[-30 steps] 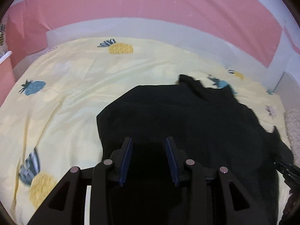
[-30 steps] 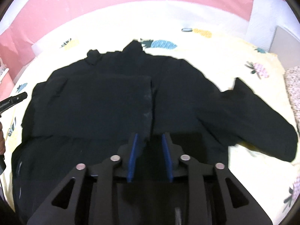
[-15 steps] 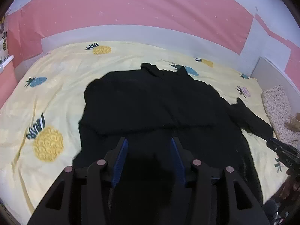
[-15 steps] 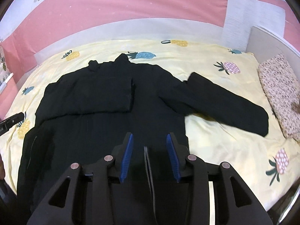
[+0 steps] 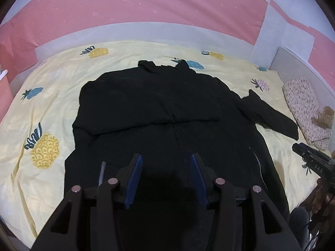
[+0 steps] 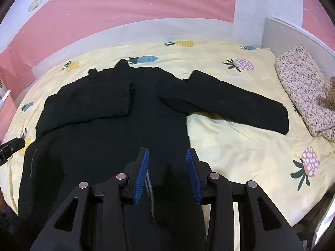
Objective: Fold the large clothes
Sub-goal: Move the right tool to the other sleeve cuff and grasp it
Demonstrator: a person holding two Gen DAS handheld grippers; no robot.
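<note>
A large black coat lies flat on a yellow pineapple-print bed sheet, collar toward the far wall. Its left sleeve is folded across the chest. Its right sleeve stretches out to the right on the sheet. My left gripper is open and empty, raised above the coat's lower part. My right gripper is open and empty above the coat's lower right edge. The tip of the right gripper also shows at the right edge of the left wrist view.
A flowered pillow with a brown soft toy lies at the right end of the bed. A pink and white wall runs behind the bed. A grey headboard panel stands at the right.
Both grippers have pulled back and risen from the coat, so more of the bed shows. Both jaws have opened wider. The left sleeve stays folded over the chest.
</note>
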